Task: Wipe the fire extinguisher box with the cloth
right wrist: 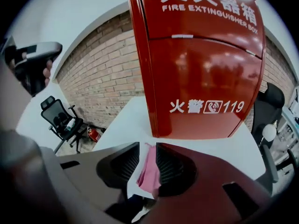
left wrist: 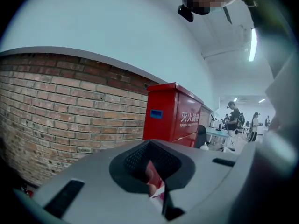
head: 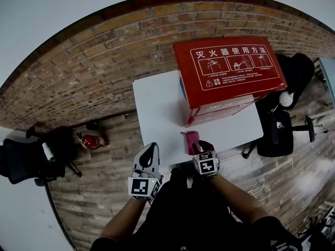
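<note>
One red box, one pink cloth, one table

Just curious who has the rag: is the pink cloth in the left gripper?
No, the pink cloth is pinched between the jaws of the right gripper.

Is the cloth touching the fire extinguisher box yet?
Apart. The right gripper view shows bare white table between the cloth and the box.

The red box carries white print on its front: "灭火器箱" and "FIRE EXTINGUISHER BOX" at 12 o'clock, and "火警 119" with a telephone sign toward 6 o'clock. On top, at 1 o'clock in the head view, "灭火器使用方法" heads three pictograms. The smaller print is unreadable.
</note>
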`<state>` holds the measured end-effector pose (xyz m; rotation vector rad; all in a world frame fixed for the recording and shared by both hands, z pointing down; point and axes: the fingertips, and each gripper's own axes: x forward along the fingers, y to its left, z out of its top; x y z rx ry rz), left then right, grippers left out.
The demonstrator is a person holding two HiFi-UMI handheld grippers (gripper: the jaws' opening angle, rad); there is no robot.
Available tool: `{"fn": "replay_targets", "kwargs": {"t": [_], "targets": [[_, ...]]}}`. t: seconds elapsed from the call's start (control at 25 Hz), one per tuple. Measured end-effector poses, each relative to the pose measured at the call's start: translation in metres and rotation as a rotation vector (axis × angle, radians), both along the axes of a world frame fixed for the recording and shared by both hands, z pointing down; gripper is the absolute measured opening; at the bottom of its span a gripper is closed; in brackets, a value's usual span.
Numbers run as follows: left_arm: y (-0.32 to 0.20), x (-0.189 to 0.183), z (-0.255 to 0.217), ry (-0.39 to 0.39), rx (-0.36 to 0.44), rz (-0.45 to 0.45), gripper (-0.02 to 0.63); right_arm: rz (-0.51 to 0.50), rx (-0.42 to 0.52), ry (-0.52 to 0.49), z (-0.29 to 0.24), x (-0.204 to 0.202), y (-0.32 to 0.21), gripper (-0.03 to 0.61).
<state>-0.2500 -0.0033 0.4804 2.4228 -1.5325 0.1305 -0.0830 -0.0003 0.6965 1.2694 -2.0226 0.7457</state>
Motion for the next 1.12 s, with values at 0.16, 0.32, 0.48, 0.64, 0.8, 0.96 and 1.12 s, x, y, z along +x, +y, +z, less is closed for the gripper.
{"fn": "replay_targets", "kwargs": {"t": [0.16,0.32,0.48,0.64,0.8,0.96,1.12], "targets": [[0.003,-0.015,0.020,-0.014,-0.051,-0.026,0.025,0.002,-0.098,0.047,0.050,-0.012,0.006,0.123],[0.009,-0.032,0.036,-0.031,-0.082,-0.050,0.025,0.025,-0.170,0.098,0.091,-0.018,0.006,0.144],[0.013,-0.042,0.042,-0.042,-0.100,-0.068,0.025,0.054,-0.223,0.151,0.120,-0.022,0.006,0.161],[0.019,-0.051,0.051,-0.046,-0.117,-0.078,0.025,0.083,-0.236,0.227,0.132,-0.020,0.005,0.173],[0.023,-0.057,0.055,-0.053,-0.129,-0.086,0.025,0.101,-0.238,0.273,0.144,-0.019,0.002,0.181],[0.026,-0.062,0.061,-0.055,-0.141,-0.096,0.025,0.107,-0.258,0.337,0.154,-0.019,0.001,0.187],[0.026,-0.067,0.064,-0.059,-0.145,-0.097,0.025,0.130,-0.256,0.335,0.155,-0.019,0.001,0.186]]}}
